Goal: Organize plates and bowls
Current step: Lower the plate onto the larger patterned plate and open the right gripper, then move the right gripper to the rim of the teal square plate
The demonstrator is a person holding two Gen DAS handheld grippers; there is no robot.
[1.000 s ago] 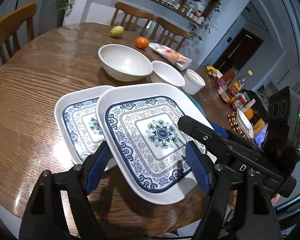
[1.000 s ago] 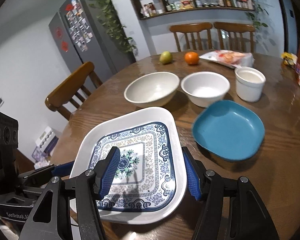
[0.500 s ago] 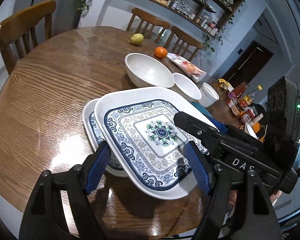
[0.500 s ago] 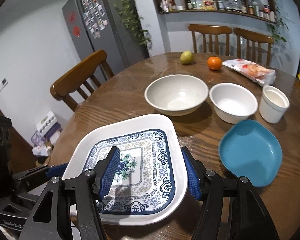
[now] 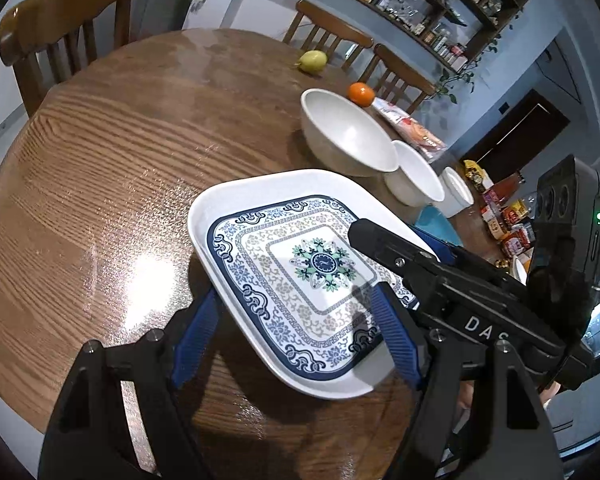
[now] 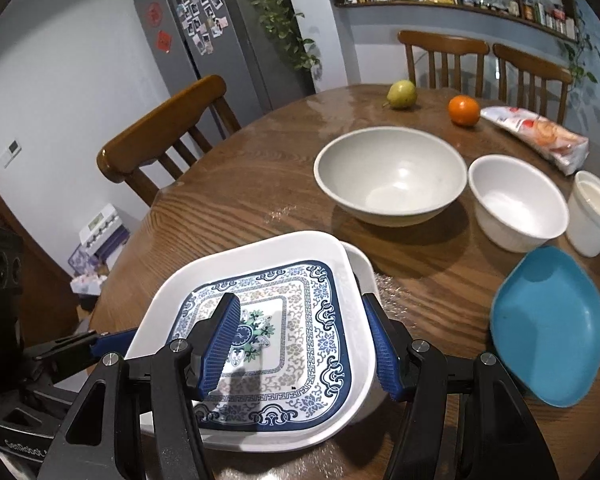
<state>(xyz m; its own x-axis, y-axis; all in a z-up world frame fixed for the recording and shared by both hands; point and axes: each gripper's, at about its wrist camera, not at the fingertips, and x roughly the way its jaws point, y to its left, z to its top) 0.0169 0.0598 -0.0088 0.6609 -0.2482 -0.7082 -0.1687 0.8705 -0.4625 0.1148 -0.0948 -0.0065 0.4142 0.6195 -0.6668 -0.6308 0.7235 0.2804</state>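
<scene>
A square white plate with a blue pattern (image 5: 300, 256) (image 6: 268, 320) hangs tilted just above the round wooden table (image 5: 100, 200). My left gripper (image 5: 294, 290) is shut on its left side, one finger under the rim and one over the pattern. Across from it, my right gripper (image 6: 298, 298) is shut on the right side in the same way. A second plate of the same kind lies beneath; only its rim (image 6: 362, 264) shows past the held plate's far corner. It is hidden in the left wrist view.
Behind the plates stand a large white bowl (image 6: 390, 176), a smaller white bowl (image 6: 516, 204) and a white cup (image 6: 592, 212). A blue plate (image 6: 548, 332) lies to the right. A pear (image 6: 402, 94), an orange (image 6: 464, 110) and a snack packet (image 6: 540, 132) lie further back. Wooden chairs ring the table.
Both grippers have carried the patterned plate leftward over the second plate. That lower plate showed at the left before and is now almost fully covered.
</scene>
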